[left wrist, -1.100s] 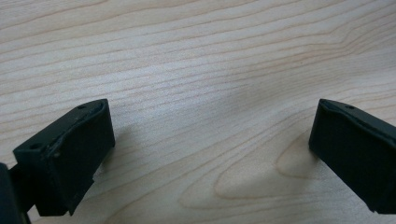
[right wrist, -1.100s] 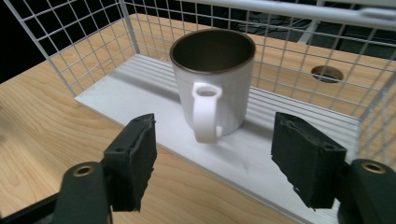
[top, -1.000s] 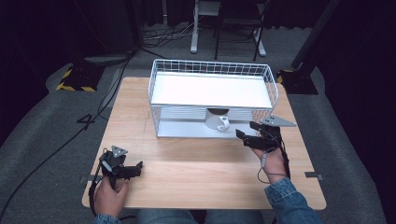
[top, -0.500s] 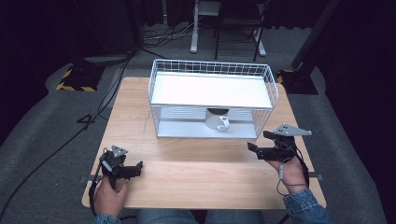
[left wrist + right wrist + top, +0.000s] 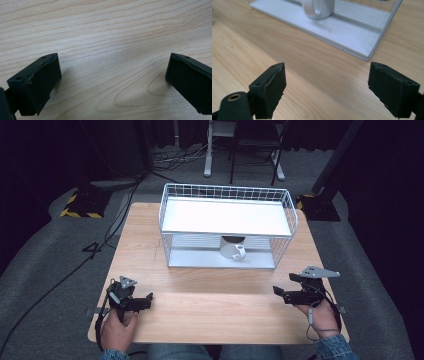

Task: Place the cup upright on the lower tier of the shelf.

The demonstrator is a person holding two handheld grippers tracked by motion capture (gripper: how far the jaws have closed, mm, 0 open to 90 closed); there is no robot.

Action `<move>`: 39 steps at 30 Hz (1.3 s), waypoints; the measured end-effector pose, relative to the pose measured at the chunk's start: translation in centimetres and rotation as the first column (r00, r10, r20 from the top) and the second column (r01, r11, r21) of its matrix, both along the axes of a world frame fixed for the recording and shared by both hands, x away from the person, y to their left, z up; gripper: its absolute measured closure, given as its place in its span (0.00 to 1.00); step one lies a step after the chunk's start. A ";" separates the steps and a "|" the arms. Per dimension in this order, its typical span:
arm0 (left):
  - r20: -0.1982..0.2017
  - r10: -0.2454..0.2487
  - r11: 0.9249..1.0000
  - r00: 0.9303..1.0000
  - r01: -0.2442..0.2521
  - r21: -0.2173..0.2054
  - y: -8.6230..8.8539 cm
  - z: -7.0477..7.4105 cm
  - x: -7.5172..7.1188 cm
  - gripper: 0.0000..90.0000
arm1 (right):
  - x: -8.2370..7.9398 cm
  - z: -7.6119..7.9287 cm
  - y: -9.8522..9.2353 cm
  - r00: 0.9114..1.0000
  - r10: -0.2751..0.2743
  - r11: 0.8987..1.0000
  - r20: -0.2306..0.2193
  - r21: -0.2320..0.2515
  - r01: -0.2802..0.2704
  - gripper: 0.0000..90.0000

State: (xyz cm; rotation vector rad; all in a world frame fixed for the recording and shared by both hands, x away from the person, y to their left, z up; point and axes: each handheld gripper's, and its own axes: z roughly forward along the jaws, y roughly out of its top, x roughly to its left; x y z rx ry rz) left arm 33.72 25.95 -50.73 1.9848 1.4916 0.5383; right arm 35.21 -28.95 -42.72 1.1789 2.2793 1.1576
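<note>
Mug (image 5: 233,251) on rack (image 5: 227,265) shelf; left tongs (image 5: 145,301), right tongs (image 5: 280,293) wide, empty. Risk: reaching tongs snag wire, toppling mug.

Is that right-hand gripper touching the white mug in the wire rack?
Apart. In the right gripper view, bare table lies between the open right gripper and the mug on the rack's lower shelf.

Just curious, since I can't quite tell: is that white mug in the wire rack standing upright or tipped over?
Upright. The mug stands on the rack's lower shelf, its dark opening facing up and its handle out sideways.
</note>
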 end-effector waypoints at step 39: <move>0.000 0.000 1.000 1.000 0.000 0.000 0.0 0.0 0.0 0.01 | -1.2 -7.8 -0.1 0.999 -0.034 0.993 -0.011 -0.115 0.032 0.14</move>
